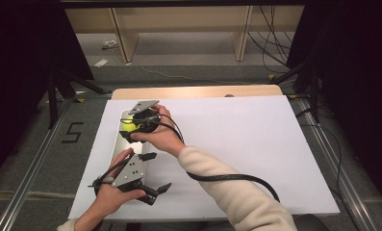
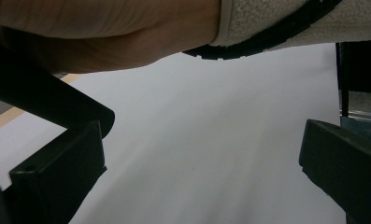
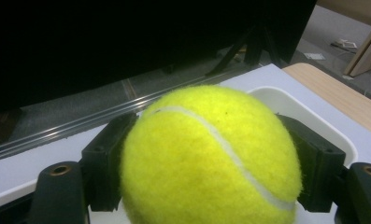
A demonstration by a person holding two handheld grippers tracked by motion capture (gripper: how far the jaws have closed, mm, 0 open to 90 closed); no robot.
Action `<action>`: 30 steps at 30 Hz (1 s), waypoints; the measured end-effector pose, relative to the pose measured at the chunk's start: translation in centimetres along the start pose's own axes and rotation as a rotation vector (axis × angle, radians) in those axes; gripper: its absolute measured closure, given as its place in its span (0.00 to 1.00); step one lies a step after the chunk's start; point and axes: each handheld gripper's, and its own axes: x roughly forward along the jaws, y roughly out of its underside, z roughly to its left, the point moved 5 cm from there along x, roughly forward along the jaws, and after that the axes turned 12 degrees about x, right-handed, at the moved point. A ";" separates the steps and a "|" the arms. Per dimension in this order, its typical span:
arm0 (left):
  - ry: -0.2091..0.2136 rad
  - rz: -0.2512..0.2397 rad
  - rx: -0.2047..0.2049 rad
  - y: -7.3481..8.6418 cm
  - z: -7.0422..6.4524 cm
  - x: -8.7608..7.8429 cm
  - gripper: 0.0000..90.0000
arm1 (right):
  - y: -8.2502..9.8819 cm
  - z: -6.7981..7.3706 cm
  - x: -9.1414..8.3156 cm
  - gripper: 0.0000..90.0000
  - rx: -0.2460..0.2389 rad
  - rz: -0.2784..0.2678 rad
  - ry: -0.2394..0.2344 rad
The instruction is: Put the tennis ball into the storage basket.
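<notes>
1. The right gripper view is showing the right gripper (image 3: 211, 158) with its jaws pressing on both sides of a yellow tennis ball (image 3: 206, 158).
2. The ball is hanging above a white tray (image 3: 314, 121), which is lying on the white sheet (image 3: 15, 172) covering the table (image 3: 342, 93).
3. In the high view, the right gripper (image 1: 130, 129) is holding the ball (image 1: 127, 127) over the far end of the tray (image 1: 117, 144), at the left side of the sheet (image 1: 236, 144).
4. The left gripper (image 1: 156, 184) is resting near the front edge, with its jaws standing wide apart and nothing between them.
</notes>
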 end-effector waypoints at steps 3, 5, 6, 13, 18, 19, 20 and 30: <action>0.002 0.001 0.000 0.0 0.0 0.0 0.00 | 0.0 0.1 0.2 0.30 0.001 -0.001 -0.002; 0.002 0.001 -0.001 0.0 0.0 0.0 0.00 | -0.1 0.2 0.4 0.30 -0.001 0.000 -0.007; 0.002 0.002 -0.001 0.0 0.0 0.0 0.00 | -0.1 0.2 0.5 0.30 0.001 -0.001 -0.007; 0.005 0.002 0.001 0.0 -0.1 0.0 0.00 | 0.1 0.1 0.8 0.29 0.007 0.012 -0.008; 0.006 0.004 0.001 0.1 -0.1 0.0 0.00 | 0.3 0.0 1.2 0.29 0.008 0.014 -0.013; 0.006 0.005 0.001 0.1 -0.1 0.0 0.00 | 0.4 0.0 1.2 0.29 0.011 0.020 -0.015; 0.005 0.005 0.002 0.1 -0.1 0.0 0.00 | 0.4 0.0 1.3 0.29 0.011 0.020 -0.014; 0.008 0.010 0.006 0.1 -0.1 0.0 0.00 | 0.6 0.2 1.8 0.29 0.006 0.034 -0.031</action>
